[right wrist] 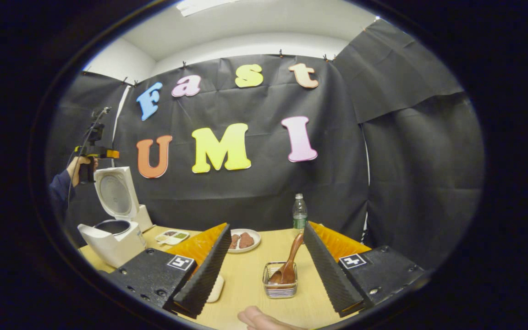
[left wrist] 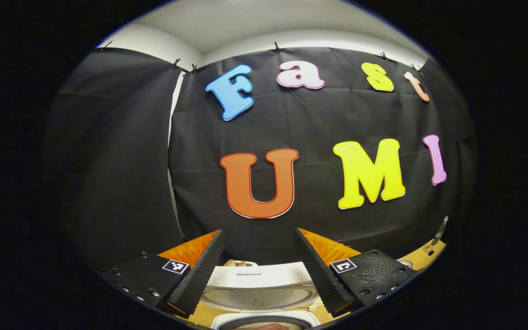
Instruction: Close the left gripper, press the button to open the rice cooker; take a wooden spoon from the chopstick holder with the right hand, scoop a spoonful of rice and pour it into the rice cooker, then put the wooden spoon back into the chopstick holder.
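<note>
we are seeing the rice cooker (right wrist: 112, 233) sitting with its lid up, our left gripper (left wrist: 258, 266) hanging wide open above it, our right gripper (right wrist: 264, 261) spread open near the chopstick holder (right wrist: 281, 279), the wooden spoon (right wrist: 288, 266) leaning inside

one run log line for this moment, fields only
white rice cooker: lid up | brown wooden spoon: in wire chopstick holder | left gripper: open, above cooker | right gripper: open, empty, facing holder
</note>
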Available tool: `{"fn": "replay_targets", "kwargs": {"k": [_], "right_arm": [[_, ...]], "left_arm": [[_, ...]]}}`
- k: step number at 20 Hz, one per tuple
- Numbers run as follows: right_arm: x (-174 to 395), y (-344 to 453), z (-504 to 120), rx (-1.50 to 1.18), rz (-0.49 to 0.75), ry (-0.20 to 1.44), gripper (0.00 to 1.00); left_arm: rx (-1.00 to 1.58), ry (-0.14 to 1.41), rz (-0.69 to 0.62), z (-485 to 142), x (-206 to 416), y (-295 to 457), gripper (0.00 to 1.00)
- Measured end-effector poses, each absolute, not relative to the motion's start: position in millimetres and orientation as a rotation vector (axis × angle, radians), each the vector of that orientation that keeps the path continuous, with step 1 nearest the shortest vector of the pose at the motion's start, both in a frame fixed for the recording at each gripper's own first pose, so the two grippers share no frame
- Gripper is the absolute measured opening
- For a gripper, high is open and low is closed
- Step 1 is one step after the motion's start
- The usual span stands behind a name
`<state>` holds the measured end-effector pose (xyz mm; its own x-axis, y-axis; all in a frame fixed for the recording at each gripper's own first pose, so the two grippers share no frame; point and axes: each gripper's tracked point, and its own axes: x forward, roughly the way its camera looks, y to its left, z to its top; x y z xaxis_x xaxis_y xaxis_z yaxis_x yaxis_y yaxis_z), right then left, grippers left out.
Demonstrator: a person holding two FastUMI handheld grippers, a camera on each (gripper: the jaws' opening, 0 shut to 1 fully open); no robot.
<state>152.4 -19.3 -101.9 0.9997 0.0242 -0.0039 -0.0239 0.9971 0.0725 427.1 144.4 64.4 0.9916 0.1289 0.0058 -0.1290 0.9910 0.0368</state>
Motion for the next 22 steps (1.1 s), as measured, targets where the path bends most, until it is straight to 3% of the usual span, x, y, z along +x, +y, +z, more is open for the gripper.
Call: {"fn": "replay_targets", "kwargs": {"k": [3, 5, 9, 22], "right_arm": [[142, -14, -97, 0.079, 0.033, -0.011, 0.99], [136, -18, -94, 0.076, 0.021, -0.028, 0.96], [126, -11, -93, 0.09, 0.027, -0.026, 0.99], [73, 10, -87, 0.112, 0.11, -0.051, 1.0]], "left_arm": [[-0.061, 0.085, 0.079, 35, 447, 142, 0.96], [-0.007, 0.097, 0.14, 29, 448, 158, 0.98], [-0.03, 0.141, 0.136, 26, 441, 155, 0.97], [-0.02, 0.179, 0.13, 0, 349, 137, 0.95]]}}
